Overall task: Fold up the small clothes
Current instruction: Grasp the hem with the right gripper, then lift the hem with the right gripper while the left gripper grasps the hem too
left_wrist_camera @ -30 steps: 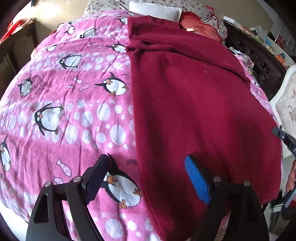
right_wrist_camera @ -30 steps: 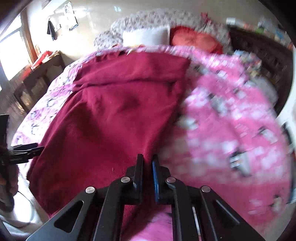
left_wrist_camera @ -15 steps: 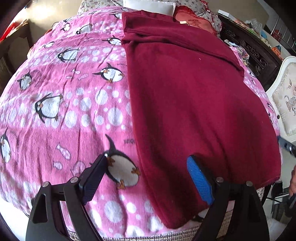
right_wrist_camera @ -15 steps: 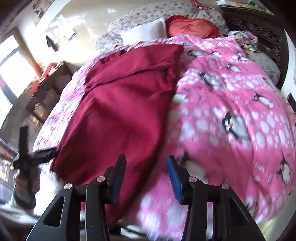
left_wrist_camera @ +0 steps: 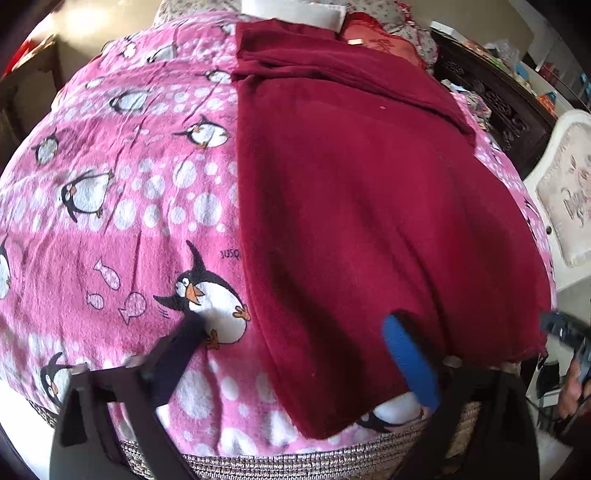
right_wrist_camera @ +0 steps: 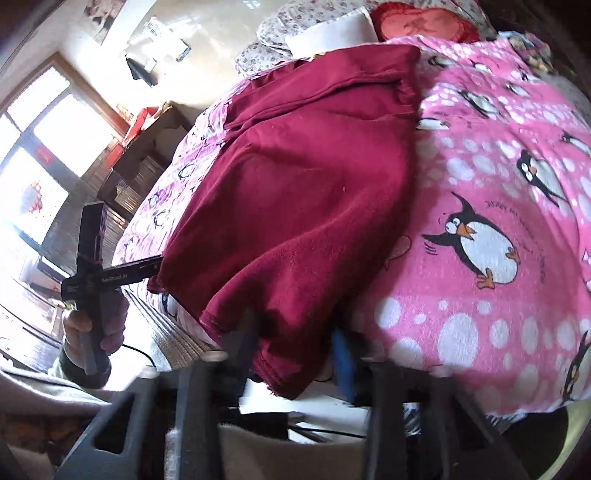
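Note:
A dark red fleece garment [left_wrist_camera: 369, 192] lies flat along a bed covered by a pink penguin blanket [left_wrist_camera: 110, 206]; its near hem hangs at the bed's front edge. My left gripper [left_wrist_camera: 295, 347] is open and hovers over the garment's near left corner. In the right wrist view the garment [right_wrist_camera: 303, 192] fills the middle. My right gripper [right_wrist_camera: 295, 343] is open, with its jaws on either side of the garment's near corner at the bed edge. The left gripper also shows in the right wrist view [right_wrist_camera: 110, 273], at the garment's other near corner.
Pillows [left_wrist_camera: 295, 9] and a red cushion [left_wrist_camera: 380, 37] lie at the head of the bed. A dark carved cabinet [left_wrist_camera: 491, 92] and a white chair [left_wrist_camera: 565, 199] stand on the right. A woven mat edge [left_wrist_camera: 295, 458] runs under the blanket's front.
My right gripper has opened from shut and dropped to the garment's near corner at the bed edge. My left gripper has pulled back toward the front edge, still open.

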`<state>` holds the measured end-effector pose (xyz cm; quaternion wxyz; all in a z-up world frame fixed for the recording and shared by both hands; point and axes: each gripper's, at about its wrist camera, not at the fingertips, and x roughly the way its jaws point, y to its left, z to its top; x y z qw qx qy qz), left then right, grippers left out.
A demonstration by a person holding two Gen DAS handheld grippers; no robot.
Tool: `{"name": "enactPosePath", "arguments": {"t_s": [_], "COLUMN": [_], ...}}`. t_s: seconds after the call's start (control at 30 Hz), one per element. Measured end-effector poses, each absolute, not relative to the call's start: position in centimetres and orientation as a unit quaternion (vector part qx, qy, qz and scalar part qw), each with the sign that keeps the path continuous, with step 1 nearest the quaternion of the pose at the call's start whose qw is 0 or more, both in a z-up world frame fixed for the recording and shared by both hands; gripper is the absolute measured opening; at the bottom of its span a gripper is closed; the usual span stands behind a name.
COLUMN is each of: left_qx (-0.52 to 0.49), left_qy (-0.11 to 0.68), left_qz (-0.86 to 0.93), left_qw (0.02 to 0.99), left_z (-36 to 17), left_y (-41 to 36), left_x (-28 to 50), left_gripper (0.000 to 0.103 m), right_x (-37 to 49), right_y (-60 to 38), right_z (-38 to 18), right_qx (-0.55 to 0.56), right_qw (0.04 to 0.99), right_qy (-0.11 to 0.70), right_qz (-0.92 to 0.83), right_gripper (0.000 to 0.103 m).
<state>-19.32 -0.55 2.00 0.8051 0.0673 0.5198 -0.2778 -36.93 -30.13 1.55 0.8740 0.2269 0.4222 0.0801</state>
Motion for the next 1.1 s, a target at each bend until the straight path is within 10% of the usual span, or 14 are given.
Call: {"name": "enactPosePath", "arguments": {"t_s": [0.07,0.2,0.53,0.6,0.67,0.87,0.97,1.0,1.1], "left_qx": [0.083,0.085,0.105,0.106,0.096,0.089,0.104,0.105,0.116], "left_qy": [0.513,0.516,0.513,0.512,0.518,0.518,0.511,0.509,0.499], "left_qz": [-0.290,-0.313,-0.307,-0.300,-0.295,-0.297,-0.295,-0.295,-0.295], "left_qw": [0.803,0.792,0.795,0.798,0.797,0.797,0.801,0.801,0.806], "left_z": [2.4,2.9,2.6,2.6,2.4,2.0,1.9,1.9,2.2], "left_y": [-0.6,-0.1,0.5,0.3,0.4,-0.2,-0.6,-0.7,-0.8], "left_x": [-19.7,-19.5,-19.8,-19.8,-19.5,-19.7,-19.9,-19.9,-20.0], "left_gripper": [0.031,0.014,0.013,0.023,0.053,0.067,0.067,0.067,0.038], "right_x": [-37.3,-38.1,-37.8,-37.9,-37.8,-37.8,-37.6,-37.4,-36.9], "right_y": [-31.0,-32.6,-33.9,-34.5,-34.8,-34.3,-33.6,-33.2,-32.9], "right_z": [2.5,4.8,3.4,2.8,2.5,2.6,2.8,2.8,2.6], "right_qx": [0.243,0.226,0.222,0.251,0.270,0.292,0.263,0.245,0.232], "right_qw": [0.876,0.896,0.881,0.872,0.868,0.860,0.866,0.870,0.868], "right_qy": [0.407,0.380,0.418,0.418,0.415,0.411,0.418,0.422,0.431], "right_qz": [0.088,0.053,0.022,0.036,0.043,0.078,0.076,0.075,0.084], "right_gripper": [0.010,0.009,0.011,0.019,0.026,0.056,0.052,0.034,0.010]}}
